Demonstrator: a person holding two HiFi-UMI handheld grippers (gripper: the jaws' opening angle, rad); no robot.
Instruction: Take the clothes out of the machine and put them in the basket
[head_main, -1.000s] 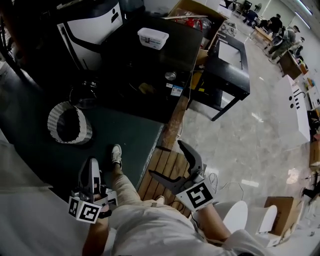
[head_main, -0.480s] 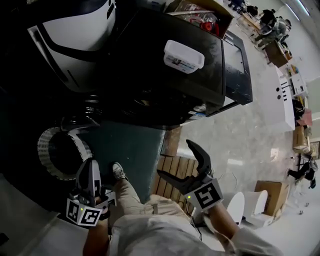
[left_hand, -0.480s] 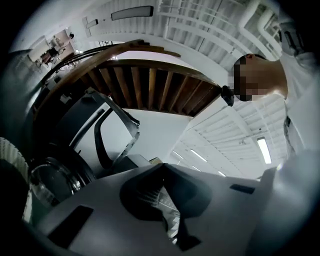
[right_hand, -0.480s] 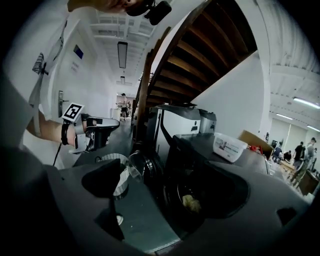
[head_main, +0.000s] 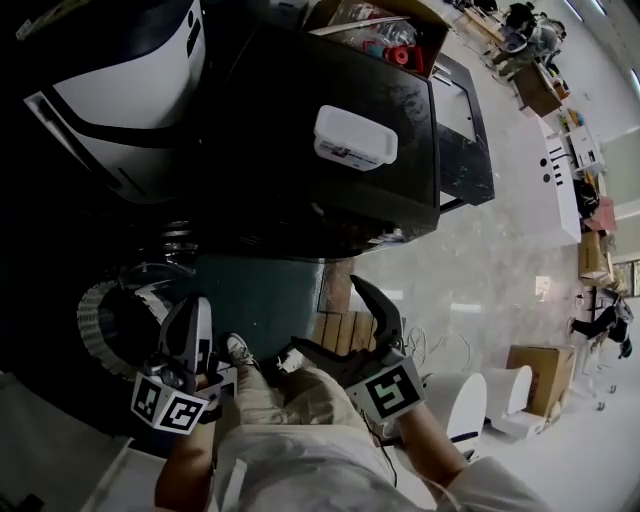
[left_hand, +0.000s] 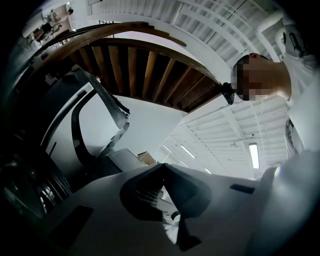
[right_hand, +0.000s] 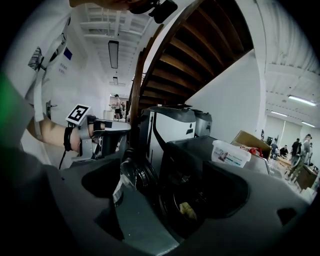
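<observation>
1. The left gripper (left_hand: 163, 170) is seen with its jaws brought together at the tips and nothing held between them. It is pointed upward, toward the underside of a wooden staircase (left_hand: 135, 65).
2. The right gripper (right_hand: 160, 192) is shown with its jaws spread wide and empty. It is aimed at the front of the black machine (right_hand: 200, 150).
3. Between the right jaws the round door (right_hand: 134, 179) of the machine is seen swung open. A pale yellowish piece of clothing (right_hand: 187, 210) is visible inside the dark drum.
4. In the head view the left gripper (head_main: 195, 310) is held above the person's shoe (head_main: 238, 349), and the right gripper (head_main: 325, 315) is held over a slatted wooden platform (head_main: 345, 328).
5. The white ribbed basket (head_main: 92, 312) is set on the floor just left of the left gripper, in front of the machine (head_main: 330, 170). Its contents cannot be made out.
6. A white lidded plastic box (head_main: 355, 137) is placed on the machine's top, and an open cardboard box (head_main: 380, 25) is seen behind it.
</observation>
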